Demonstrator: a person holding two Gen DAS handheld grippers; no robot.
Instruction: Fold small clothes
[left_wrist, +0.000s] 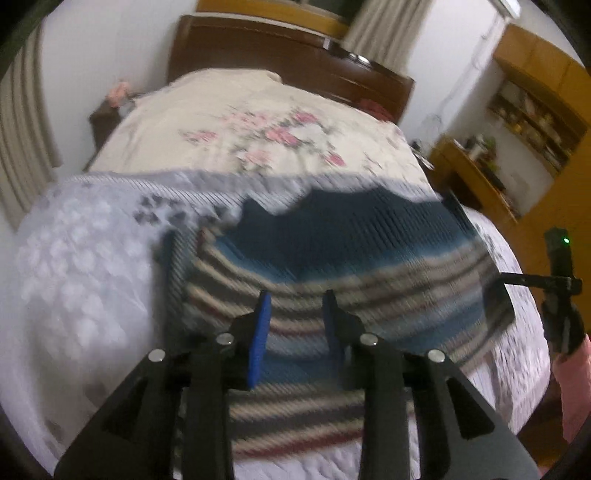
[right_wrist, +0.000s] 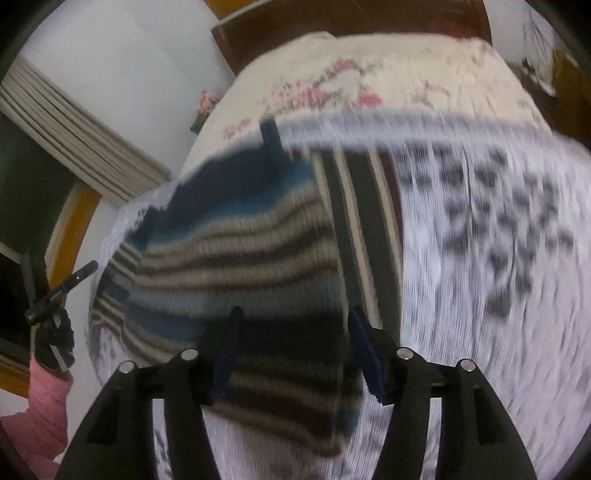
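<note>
Both wrist cameras are looking forward along their own jaws, angled down from just above the bed. Each is sitting close over the striped garment, facing the headboard. They are sharing the garment, the floral bedspread and the headboard, and each is catching the other device at its edge.

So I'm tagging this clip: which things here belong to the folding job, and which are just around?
Job: striped knit garment; left gripper, open; right gripper, open; white patterned bedspread under it.
Around: floral quilt; headboard; wooden shelves; curtain.
</note>
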